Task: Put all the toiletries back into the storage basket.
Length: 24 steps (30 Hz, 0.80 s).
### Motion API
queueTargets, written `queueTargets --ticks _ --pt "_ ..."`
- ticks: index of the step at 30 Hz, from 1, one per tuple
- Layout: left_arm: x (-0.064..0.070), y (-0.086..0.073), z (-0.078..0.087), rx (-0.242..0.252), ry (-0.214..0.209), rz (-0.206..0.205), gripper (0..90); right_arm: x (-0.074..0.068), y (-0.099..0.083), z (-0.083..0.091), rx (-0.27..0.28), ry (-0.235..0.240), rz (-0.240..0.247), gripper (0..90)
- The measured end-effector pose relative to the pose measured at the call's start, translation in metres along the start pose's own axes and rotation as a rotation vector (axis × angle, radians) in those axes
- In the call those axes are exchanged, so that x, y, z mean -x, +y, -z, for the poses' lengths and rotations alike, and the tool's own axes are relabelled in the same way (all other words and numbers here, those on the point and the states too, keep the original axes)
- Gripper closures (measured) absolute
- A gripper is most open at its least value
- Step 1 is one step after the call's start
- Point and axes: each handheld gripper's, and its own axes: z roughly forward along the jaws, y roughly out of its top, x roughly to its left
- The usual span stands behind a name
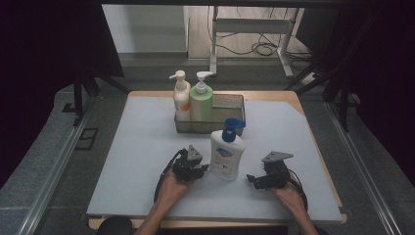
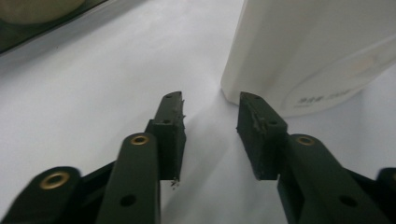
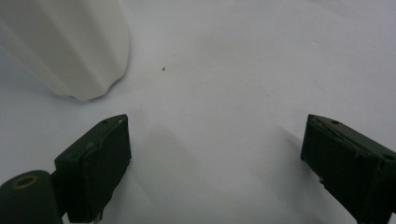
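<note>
The left tongs (image 1: 201, 170) gape empty just left of the white pump bottle (image 1: 227, 155); the right tongs (image 1: 251, 179) spread wide, also empty, to its right. The bottle stands upright on the counter (image 1: 137, 161), in front of the mesh basket (image 1: 230, 105).

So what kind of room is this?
Probably a lab or test workshop, not a bathroom: pump bottles sit in a basket on a covered table, dark curtains hang around, and loose cables lie on the floor.
</note>
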Motion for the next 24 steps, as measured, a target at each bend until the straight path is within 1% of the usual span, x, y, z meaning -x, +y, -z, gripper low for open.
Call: queueTargets --ticks 1,4,6,9,10,14,16,18,21,24 --pt "0.0 -0.001 0.001 -0.004 0.004 -0.002 57.6 -0.001 0.001 0.001 0.001 -0.001 0.003 8.9" --pt "0.0 -0.004 0.004 -0.004 0.006 0.009 52.4 -0.004 0.003 0.003 0.0 -0.002 0.023 9.6" --pt "0.0 -0.006 0.007 -0.003 0.007 0.02 49.6 -0.006 0.005 0.005 -0.004 0.008 0.035 9.5" --pt "0.0 -0.01 0.01 -0.006 0.015 0.032 41.8 -0.008 0.007 0.008 -0.005 0.015 0.052 9.6" --pt "0.0 -0.011 0.011 -0.01 0.015 0.037 40.1 -0.008 0.008 0.009 0.001 0.014 0.053 9.7" --pt "0.0 -0.019 0.015 -0.023 0.013 0.056 33.0 -0.011 0.011 0.013 0.026 0.042 0.066 10.2" --pt "0.0 -0.023 0.017 -0.032 0.014 0.059 29.9 -0.012 0.013 0.015 0.037 0.054 0.084 10.6" --pt "0.0 -0.027 0.018 -0.043 0.015 0.062 26.7 -0.014 0.015 0.017 0.048 0.062 0.088 10.4" --pt "0.001 -0.032 0.02 -0.045 0.018 0.07 21.9 -0.015 0.017 0.018 0.051 0.076 0.103 7.7" --pt "0.002 -0.035 0.022 -0.043 0.027 0.077 18.3 -0.017 0.02 0.02 0.049 0.082 0.104 4.0"
